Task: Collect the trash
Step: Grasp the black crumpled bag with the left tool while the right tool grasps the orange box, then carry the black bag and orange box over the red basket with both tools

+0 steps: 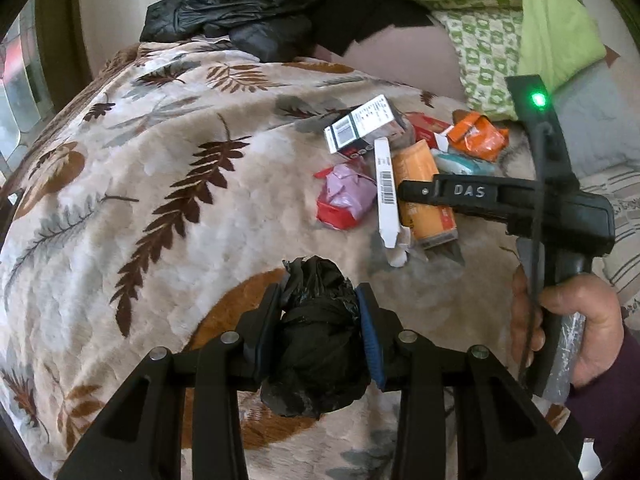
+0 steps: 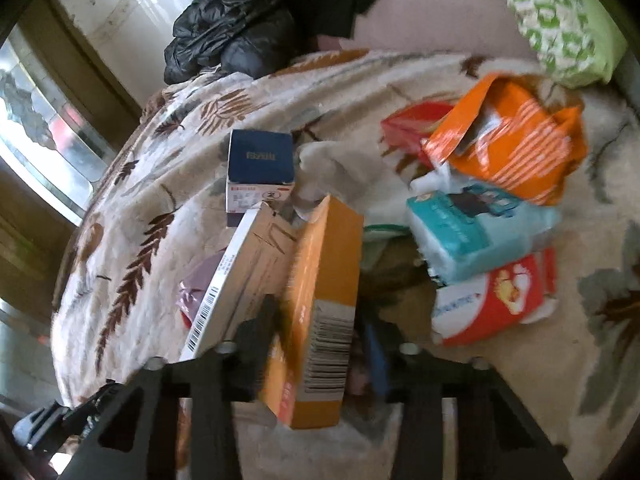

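Holding: your left gripper (image 1: 318,320) pinches a rolled black trash bag (image 1: 316,336); your right gripper (image 2: 320,332) straddles the orange carton (image 2: 320,300) (jaws spread, closure unclear) on the leaf-print blanket (image 1: 160,160).

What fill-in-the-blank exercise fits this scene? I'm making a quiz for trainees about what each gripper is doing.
1. The left gripper is shut on a crumpled ____ plastic bag.
2. The right gripper straddles a long ____ cardboard box.
3. The trash lies on a plush blanket printed with ____.

Missing words: black; orange; leaves
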Tool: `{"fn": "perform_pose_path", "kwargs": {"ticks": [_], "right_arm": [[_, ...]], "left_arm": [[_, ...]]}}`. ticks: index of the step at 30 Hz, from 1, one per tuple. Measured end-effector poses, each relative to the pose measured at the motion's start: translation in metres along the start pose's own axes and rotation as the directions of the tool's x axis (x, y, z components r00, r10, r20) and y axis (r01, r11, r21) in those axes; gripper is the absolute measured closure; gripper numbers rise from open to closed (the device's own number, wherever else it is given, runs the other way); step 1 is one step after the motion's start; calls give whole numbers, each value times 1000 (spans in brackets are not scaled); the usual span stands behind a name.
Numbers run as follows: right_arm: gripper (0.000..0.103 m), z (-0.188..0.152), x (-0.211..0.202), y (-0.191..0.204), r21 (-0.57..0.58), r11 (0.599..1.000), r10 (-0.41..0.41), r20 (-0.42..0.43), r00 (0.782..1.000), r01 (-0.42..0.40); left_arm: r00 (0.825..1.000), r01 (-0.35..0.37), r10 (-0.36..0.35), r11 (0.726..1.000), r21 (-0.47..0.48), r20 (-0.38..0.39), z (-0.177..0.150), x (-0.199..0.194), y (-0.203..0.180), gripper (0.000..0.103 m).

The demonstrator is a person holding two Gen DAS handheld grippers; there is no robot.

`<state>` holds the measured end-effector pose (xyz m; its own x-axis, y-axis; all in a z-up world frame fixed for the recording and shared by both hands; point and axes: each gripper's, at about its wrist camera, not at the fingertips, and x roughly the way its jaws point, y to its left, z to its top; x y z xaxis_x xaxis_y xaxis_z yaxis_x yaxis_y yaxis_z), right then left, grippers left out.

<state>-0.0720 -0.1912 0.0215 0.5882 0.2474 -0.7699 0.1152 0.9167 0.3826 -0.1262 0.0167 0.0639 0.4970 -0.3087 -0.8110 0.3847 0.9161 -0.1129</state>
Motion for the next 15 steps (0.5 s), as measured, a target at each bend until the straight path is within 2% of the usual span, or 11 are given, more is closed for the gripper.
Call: {"fn": "perform_pose_path", "kwargs": {"ticks": [2, 3, 8, 15], "right_arm": [[77, -1, -8, 2, 6, 1000, 27, 20, 999, -27], [78, -2, -10, 4, 1, 1000, 29, 27, 999, -29], [79, -12, -42, 16, -27, 999, 40, 70, 997, -38], [79, -32, -90, 10, 26, 998, 54, 93, 994, -57]], "left_arm": [[1000, -5, 5, 1000, -3, 6, 0, -2, 1, 66], [1000, -7, 7, 1000, -2, 8, 0, -3, 1, 66], [999, -17, 17, 1000, 5, 30, 0, -16, -3, 66], [997, -9, 4, 998, 59, 82, -4, -52, -24, 66]]}}
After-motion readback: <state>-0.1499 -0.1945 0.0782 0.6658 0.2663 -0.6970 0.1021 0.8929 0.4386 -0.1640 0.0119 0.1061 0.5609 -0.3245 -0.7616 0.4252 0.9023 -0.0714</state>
